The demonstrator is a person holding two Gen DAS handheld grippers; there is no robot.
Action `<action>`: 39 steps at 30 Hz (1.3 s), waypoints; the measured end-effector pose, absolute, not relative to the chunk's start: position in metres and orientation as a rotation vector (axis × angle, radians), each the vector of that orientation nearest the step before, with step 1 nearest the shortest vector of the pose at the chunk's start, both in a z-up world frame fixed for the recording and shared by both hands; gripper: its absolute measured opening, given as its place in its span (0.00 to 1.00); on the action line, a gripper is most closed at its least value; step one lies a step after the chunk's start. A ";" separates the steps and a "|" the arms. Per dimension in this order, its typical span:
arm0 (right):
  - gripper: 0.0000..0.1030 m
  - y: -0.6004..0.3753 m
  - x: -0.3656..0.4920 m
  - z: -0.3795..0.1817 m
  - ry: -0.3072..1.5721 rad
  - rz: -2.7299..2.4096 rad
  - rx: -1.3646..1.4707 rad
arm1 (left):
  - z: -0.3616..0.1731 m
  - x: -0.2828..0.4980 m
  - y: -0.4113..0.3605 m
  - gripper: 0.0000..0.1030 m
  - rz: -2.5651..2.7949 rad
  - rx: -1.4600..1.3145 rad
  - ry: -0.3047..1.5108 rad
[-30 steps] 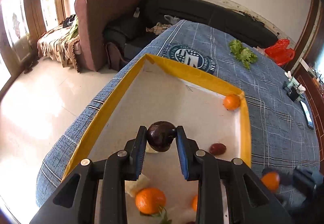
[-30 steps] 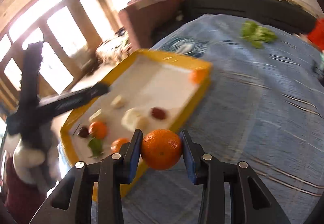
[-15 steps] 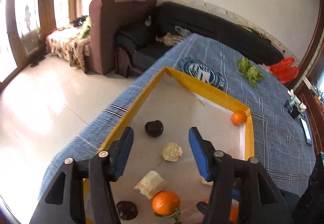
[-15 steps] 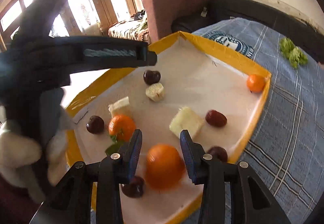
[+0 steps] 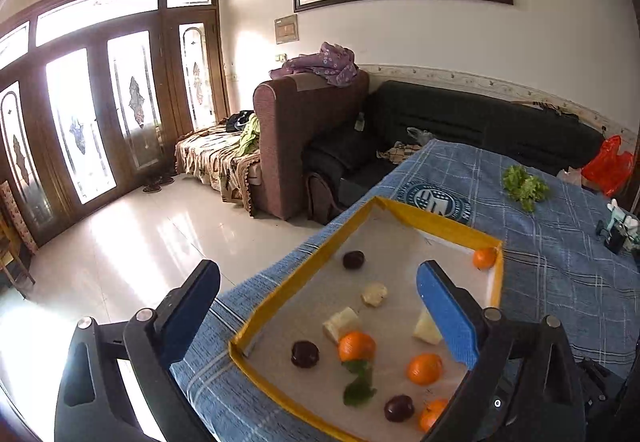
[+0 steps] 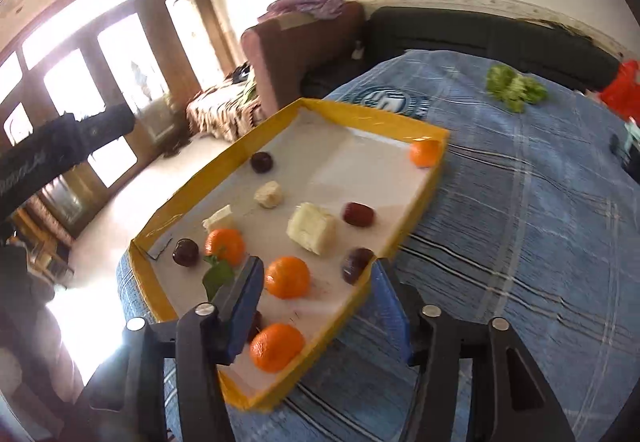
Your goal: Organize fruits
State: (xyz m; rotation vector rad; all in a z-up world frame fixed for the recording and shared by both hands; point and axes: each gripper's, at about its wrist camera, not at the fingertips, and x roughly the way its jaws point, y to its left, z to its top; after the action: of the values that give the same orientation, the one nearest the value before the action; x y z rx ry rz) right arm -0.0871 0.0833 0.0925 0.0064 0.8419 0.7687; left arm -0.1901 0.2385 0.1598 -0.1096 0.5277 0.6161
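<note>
A yellow-rimmed tray (image 5: 436, 220) (image 6: 372, 118) with a white floor lies on the blue cloth. In it lie several oranges (image 6: 287, 277), dark plums (image 5: 353, 259) (image 6: 261, 162) and pale fruit chunks (image 6: 312, 228). One orange (image 6: 277, 347) lies at the tray's near corner, between my right gripper's open fingers. My right gripper (image 6: 316, 306) is open and empty, low over that near corner. My left gripper (image 5: 316, 302) is open and empty, raised above the tray's left side.
A green lettuce bunch (image 5: 524, 186) (image 6: 514, 88) lies on the cloth beyond the tray. A red bag (image 5: 608, 162) sits at the far right. A brown armchair (image 5: 304, 146) and black sofa (image 5: 480, 126) stand behind the table. Tiled floor lies to the left.
My left gripper let go of a dark plum in the tray, opened and rose. My right gripper carried an orange over the tray, released it at the near corner and opened.
</note>
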 end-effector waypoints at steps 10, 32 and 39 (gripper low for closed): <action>0.65 0.034 -0.094 0.096 0.820 0.688 0.060 | 0.161 -0.191 0.196 0.96 0.551 -0.086 0.548; 0.75 0.020 -0.112 0.106 0.726 0.566 -0.034 | 0.155 -0.203 0.181 0.96 0.503 -0.096 0.555; 0.75 0.024 -0.113 0.099 0.747 0.562 -0.041 | 0.149 -0.204 0.189 0.96 0.503 -0.110 0.569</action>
State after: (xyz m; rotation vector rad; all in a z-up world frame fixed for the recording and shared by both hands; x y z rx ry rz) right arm -0.1133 0.0244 0.0990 -0.0412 0.7474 0.5617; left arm -0.2041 0.1891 0.1490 -0.1102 0.5686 0.5027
